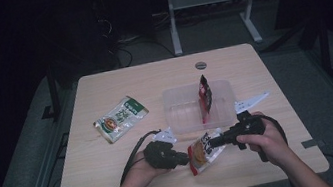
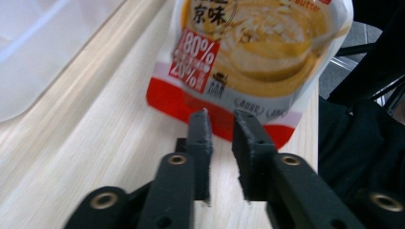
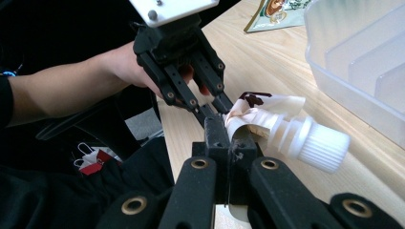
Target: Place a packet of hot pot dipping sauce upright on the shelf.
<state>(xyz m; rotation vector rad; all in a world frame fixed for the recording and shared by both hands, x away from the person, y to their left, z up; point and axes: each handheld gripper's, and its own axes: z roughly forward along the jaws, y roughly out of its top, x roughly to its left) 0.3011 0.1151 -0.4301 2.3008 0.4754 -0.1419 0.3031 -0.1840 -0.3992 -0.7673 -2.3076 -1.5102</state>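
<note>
A spouted food pouch (image 1: 204, 152) with a red bottom edge and a white screw cap (image 3: 320, 143) hangs just above the table's front middle. My right gripper (image 1: 213, 143) comes in from the right and is shut on its top beside the spout; in the right gripper view (image 3: 229, 131) the jaws pinch the crumpled foil. My left gripper (image 1: 182, 160) sits at the pouch's lower end. In the left gripper view (image 2: 222, 117) its jaws stand a little apart, and the pouch's (image 2: 253, 52) red edge lies just past their tips, unpinched.
A clear plastic bin (image 1: 178, 117) stands behind the pouch with a red-and-black pouch (image 1: 205, 97) upright inside it. A green pouch (image 1: 121, 118) lies flat at the left. The wooden table (image 1: 118, 182) drops off close behind both hands.
</note>
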